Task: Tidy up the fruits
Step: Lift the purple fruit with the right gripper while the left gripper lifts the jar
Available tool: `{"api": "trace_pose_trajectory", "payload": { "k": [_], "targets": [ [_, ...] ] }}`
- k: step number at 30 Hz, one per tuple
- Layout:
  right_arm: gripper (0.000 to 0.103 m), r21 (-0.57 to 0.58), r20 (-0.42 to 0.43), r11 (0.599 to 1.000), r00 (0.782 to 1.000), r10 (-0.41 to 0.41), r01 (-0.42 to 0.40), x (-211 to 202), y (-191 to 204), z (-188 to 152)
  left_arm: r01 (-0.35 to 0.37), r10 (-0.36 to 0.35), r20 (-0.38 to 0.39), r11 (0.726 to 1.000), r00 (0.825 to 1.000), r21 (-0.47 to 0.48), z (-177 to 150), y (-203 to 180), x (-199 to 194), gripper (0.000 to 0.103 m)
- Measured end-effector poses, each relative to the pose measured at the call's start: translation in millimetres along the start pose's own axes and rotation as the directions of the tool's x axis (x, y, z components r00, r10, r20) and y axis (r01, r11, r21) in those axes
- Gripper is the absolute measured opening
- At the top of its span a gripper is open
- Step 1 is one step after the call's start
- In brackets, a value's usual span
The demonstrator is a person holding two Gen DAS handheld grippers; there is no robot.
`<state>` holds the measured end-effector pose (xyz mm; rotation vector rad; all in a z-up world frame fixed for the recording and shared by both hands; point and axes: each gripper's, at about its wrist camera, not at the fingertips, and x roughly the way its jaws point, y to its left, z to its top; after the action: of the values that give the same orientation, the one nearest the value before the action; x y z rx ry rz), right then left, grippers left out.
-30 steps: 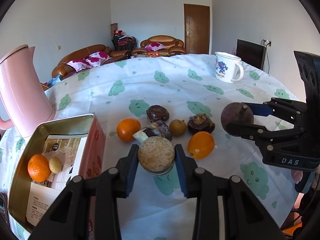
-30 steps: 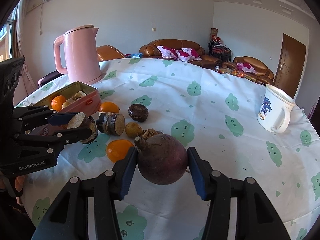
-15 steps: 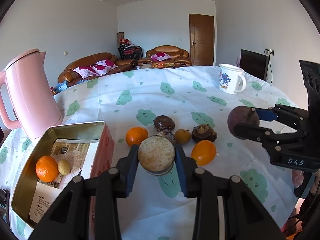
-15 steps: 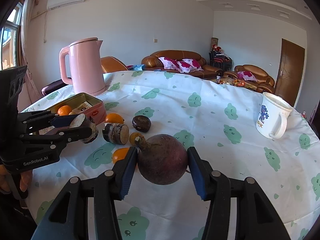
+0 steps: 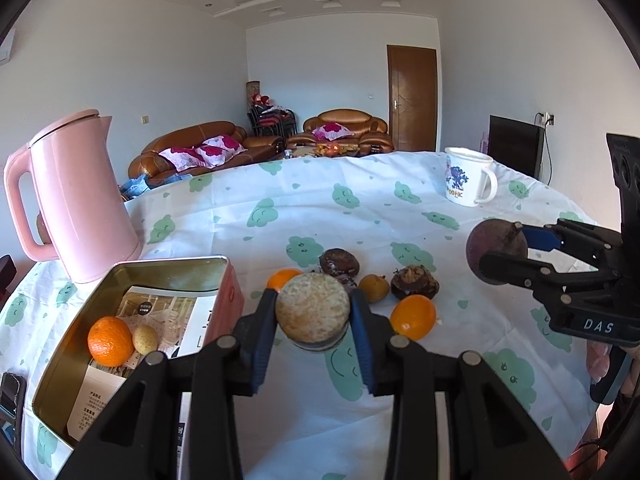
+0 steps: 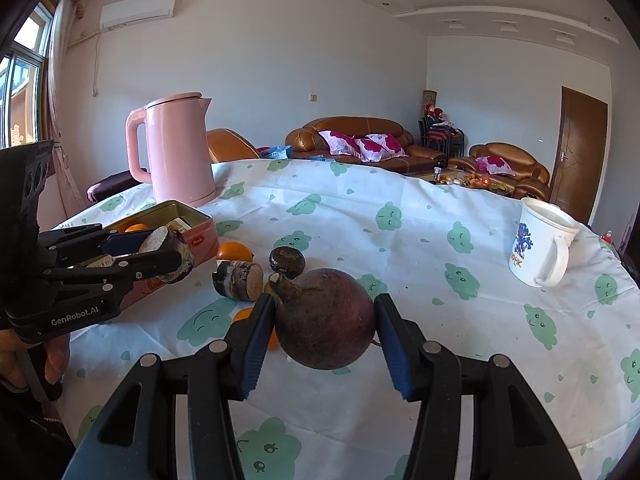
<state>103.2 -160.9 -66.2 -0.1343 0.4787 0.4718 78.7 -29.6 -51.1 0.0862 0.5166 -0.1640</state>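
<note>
My table (image 5: pixel 400 420), under a white cloth printed with green clouds, carries a pink kettle (image 5: pixel 76 200), an open tin (image 5: pixel 168 276), a white mug (image 5: pixel 468 182), two oranges (image 5: pixel 414 316), dark fruits (image 5: pixel 338 262) and a cut stub (image 6: pixel 238 275).

Both views tilted up: ceiling and far wall filled more frame, worktop (image 5: pixel 400 216) dropped lower. Left hand-held gripper (image 5: pixel 314 322) drew back from fruit cluster; its cut piece (image 5: pixel 312 312) now hid stump piece (image 6: pixel 239 284). Tin (image 5: pixel 168 276) showed fuller. Right hand-held gripper (image 6: pixel 325 322) covered more of near orange (image 6: pixel 244 315).
</note>
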Motion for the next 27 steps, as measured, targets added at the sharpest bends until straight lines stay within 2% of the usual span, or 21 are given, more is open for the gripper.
{"api": "trace_pose_trajectory", "payload": {
  "k": [27],
  "targets": [
    [0.053, -0.006, 0.097, 1.000, 0.995, -0.003, 0.004, -19, 0, -2, -0.033, 0.034, 0.075, 0.999, 0.997, -0.012, -1, 1, -15, 0.037]
  ]
}}
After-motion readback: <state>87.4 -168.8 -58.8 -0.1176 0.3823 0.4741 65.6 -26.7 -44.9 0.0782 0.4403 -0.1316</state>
